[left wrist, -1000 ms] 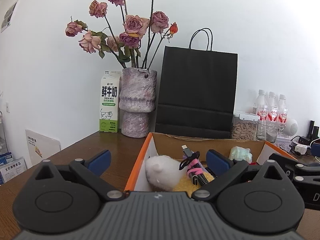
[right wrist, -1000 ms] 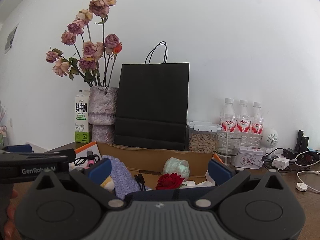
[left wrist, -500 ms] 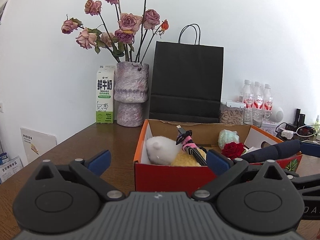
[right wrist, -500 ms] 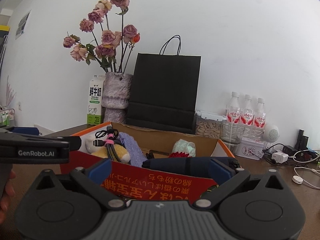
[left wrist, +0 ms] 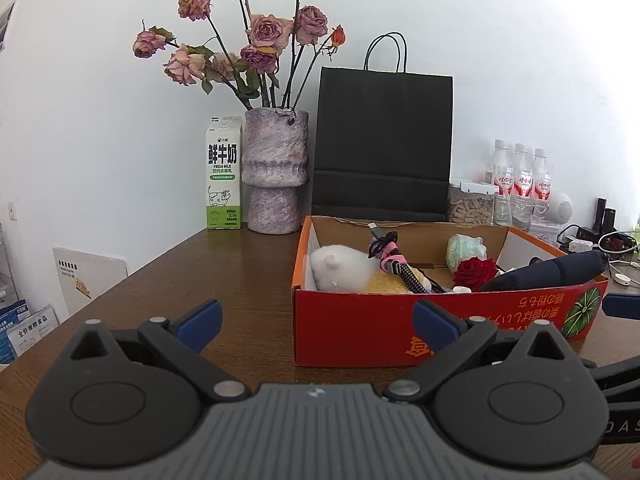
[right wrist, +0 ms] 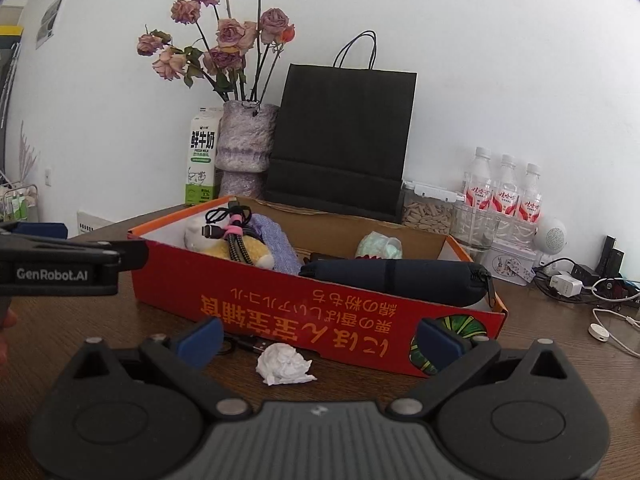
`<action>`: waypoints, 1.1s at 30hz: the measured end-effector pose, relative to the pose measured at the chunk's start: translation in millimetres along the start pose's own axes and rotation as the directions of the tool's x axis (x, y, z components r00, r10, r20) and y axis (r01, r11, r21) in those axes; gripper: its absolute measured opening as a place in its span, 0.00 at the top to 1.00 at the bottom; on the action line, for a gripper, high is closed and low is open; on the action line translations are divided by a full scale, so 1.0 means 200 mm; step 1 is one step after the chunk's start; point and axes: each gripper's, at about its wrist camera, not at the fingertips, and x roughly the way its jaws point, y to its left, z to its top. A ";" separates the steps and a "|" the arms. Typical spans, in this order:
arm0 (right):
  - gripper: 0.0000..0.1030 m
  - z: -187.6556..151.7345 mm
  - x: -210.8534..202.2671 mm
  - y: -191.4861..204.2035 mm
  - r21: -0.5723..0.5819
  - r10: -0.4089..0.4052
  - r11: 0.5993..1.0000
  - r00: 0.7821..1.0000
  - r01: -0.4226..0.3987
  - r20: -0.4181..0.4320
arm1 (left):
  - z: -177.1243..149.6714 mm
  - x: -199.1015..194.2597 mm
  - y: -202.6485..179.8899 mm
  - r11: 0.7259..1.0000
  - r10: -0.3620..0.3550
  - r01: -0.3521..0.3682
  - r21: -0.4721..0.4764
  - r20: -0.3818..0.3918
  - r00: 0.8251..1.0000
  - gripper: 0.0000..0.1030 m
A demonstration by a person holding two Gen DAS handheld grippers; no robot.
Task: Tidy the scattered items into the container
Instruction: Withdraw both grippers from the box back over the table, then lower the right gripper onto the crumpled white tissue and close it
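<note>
A: Left wrist view first. What's the left tool [left wrist: 316, 322] doing?

B: Its blue-tipped fingers are spread wide with nothing between them, and it sits low over the brown table [left wrist: 224, 276]. The red cardboard box [left wrist: 360, 328] stands ahead and a little to the right, its near wall facing the camera.

A: What lies in the box?

B: A white plush toy [left wrist: 340, 270] at the left end, with a bundled cable [left wrist: 394, 264] in a pink tie resting on it. A red rose [left wrist: 476, 272] sits nearer the middle, a pale green wad [left wrist: 466, 250] behind it, and a dark zip pouch [left wrist: 552, 272] lies along the right part, its end poking over the rim.

A: And behind?

B: A milk carton [left wrist: 224, 172], a mottled vase [left wrist: 276, 172] of dried roses, a black paper bag [left wrist: 382, 144] and three water bottles [left wrist: 520, 176], all against the white wall.

A: Now the right wrist view.

B: The right tool [right wrist: 318, 338] is also spread open and holds nothing. Between its fingers, on the table [right wrist: 100, 340] just in front of the box [right wrist: 280, 312], lies a crumpled white tissue [right wrist: 284, 364], outside the container. A small dark cable piece [right wrist: 244, 345] lies next to it, close to the box wall.

A: Anything else?

B: The left tool [right wrist: 64, 258] reaches in from the left edge, level with the box's left end. The pouch [right wrist: 396, 276] lies lengthwise inside the near wall, the plush toy [right wrist: 224, 240] and cable [right wrist: 230, 232] to its left. Chargers and white cords [right wrist: 600, 320] lie on the table at far right.
</note>
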 end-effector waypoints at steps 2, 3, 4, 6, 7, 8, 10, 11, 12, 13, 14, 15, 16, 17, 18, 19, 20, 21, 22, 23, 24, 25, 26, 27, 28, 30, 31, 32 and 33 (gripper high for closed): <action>0.00 0.00 0.01 -0.01 0.010 0.001 1.000 1.000 0.000 -0.020 | 0.00 -0.01 0.01 1.000 -0.014 0.014 -0.012 0.001 1.000 0.00; 0.00 0.00 0.02 -0.01 0.014 0.003 1.000 1.000 -0.002 -0.029 | 0.00 -0.01 0.02 1.000 -0.018 0.018 -0.014 0.000 1.000 0.00; 0.00 0.00 0.03 -0.01 0.017 0.003 1.000 0.999 -0.002 -0.037 | 0.00 -0.01 0.02 1.000 -0.016 0.016 -0.011 -0.002 1.000 0.00; 0.00 0.00 0.04 -0.02 0.024 0.003 1.000 0.999 -0.002 -0.050 | -0.01 -0.01 0.01 1.000 -0.010 0.010 -0.005 -0.004 1.000 0.00; 0.00 0.00 0.04 -0.02 0.026 0.004 1.000 0.998 -0.003 -0.056 | -0.01 -0.01 0.01 1.000 -0.006 0.006 -0.004 -0.005 1.000 0.00; 0.00 0.00 0.05 -0.02 0.029 0.003 1.000 0.998 -0.001 -0.063 | -0.01 0.00 0.01 1.000 0.000 0.000 -0.003 -0.006 1.000 0.00; 0.00 0.00 0.06 -0.03 0.041 -0.001 0.999 0.997 0.004 -0.080 | -0.01 0.00 0.02 1.000 0.017 -0.017 -0.003 -0.013 1.000 0.00; 0.00 -0.01 0.06 -0.04 0.049 -0.001 0.999 0.996 0.005 -0.088 | -0.01 0.00 0.02 1.000 0.020 -0.020 -0.008 -0.015 1.000 0.00; 0.00 -0.01 0.07 -0.05 0.061 0.002 0.998 0.995 0.004 -0.097 | -0.01 0.00 0.03 1.000 0.023 -0.023 -0.015 -0.018 1.000 0.00; 0.00 -0.01 0.08 -0.06 0.070 0.006 0.998 0.995 0.001 -0.104 | -0.01 0.01 0.04 0.999 0.026 -0.026 -0.021 -0.021 0.999 0.00; 0.00 -0.01 0.09 -0.07 0.080 0.008 0.997 0.993 0.001 -0.116 | -0.01 0.01 0.04 0.999 0.030 -0.030 -0.025 -0.026 0.999 0.00; 0.00 -0.01 0.10 -0.07 0.089 0.012 0.996 0.992 0.000 -0.129 | -0.01 0.02 0.05 0.999 0.035 -0.036 -0.028 -0.034 0.999 0.00; 0.01 -0.01 0.11 -0.08 0.096 0.017 0.995 0.990 -0.004 -0.141 | -0.01 0.02 0.05 0.999 0.037 -0.039 -0.031 -0.039 0.999 0.00; 0.03 -0.01 0.12 -0.08 0.102 0.026 0.995 0.988 -0.010 -0.154 | -0.01 0.02 0.05 0.999 0.035 -0.036 -0.033 -0.044 0.998 0.00; 0.06 -0.01 0.13 -0.08 0.108 0.034 0.994 0.986 -0.016 -0.165 | -0.01 0.02 0.05 0.999 0.032 -0.034 -0.035 -0.048 0.998 0.00; 0.08 -0.01 0.14 -0.09 0.114 0.041 0.993 0.985 -0.021 -0.171 | -0.01 0.02 0.05 0.999 0.032 -0.034 -0.034 -0.050 0.998 0.00; 0.09 -0.01 0.15 -0.09 0.119 0.047 0.993 0.984 -0.027 -0.174 | -0.01 0.02 0.05 0.999 0.032 -0.034 -0.033 -0.051 0.998 0.00; 0.10 -0.01 0.17 -0.08 0.123 0.059 0.992 0.982 -0.037 -0.177 | -0.01 0.02 0.05 0.999 0.032 -0.034 -0.032 -0.051 0.998 0.00; 0.12 0.00 0.18 -0.08 0.123 0.066 0.991 0.982 -0.045 -0.178 | -0.01 0.02 0.05 0.999 0.033 -0.034 -0.032 -0.052 0.998 0.00; 0.13 0.00 0.20 -0.07 0.120 0.074 0.991 0.981 -0.052 -0.182 | -0.01 0.02 0.05 0.999 0.034 -0.035 -0.030 -0.054 0.998 0.00; 0.15 0.01 0.22 -0.06 0.117 0.088 0.991 0.977 -0.066 -0.192 | -0.01 0.02 0.05 0.999 0.036 -0.038 -0.028 -0.058 0.998 0.00; 0.18 0.01 0.24 -0.05 0.117 0.100 0.990 0.973 -0.076 -0.207 | -0.01 0.03 0.05 0.999 0.037 -0.039 -0.027 -0.061 0.997 0.00; 0.27 0.01 0.27 -0.04 0.120 0.114 0.989 0.968 -0.088 -0.223 | -0.01 0.03 0.05 0.999 0.036 -0.038 -0.027 -0.065 0.997 0.00; 0.37 0.01 0.29 -0.04 0.129 0.131 0.986 0.962 -0.102 -0.240 | -0.01 0.03 0.05 0.999 0.036 -0.038 -0.026 -0.067 0.997 0.00; 0.42 0.01 0.31 -0.05 0.139 0.143 0.984 0.956 -0.110 -0.256 | -0.01 0.03 0.05 0.999 0.037 -0.039 -0.025 -0.070 0.997 0.00; 0.48 0.01 0.31 -0.06 0.150 0.154 0.982 0.954 -0.118 -0.257 | -0.01 0.04 0.05 0.999 0.034 -0.036 -0.026 -0.074 0.997 0.00; 0.51 0.01 0.31 -0.06 0.154 0.163 0.980 0.953 -0.126 -0.254 | -0.01 0.04 0.05 0.999 0.032 -0.034 -0.027 -0.075 0.997 0.00; 0.62 0.00 0.31 -0.06 0.157 0.173 0.978 0.953 -0.136 -0.251 | -0.01 0.04 0.05 0.999 0.030 -0.032 -0.028 -0.076 0.997 0.00; 0.73 0.00 0.30 -0.06 0.155 0.177 0.978 0.952 -0.141 -0.248 | -0.01 0.04 0.05 0.999 0.031 -0.034 -0.027 -0.079 0.996 0.00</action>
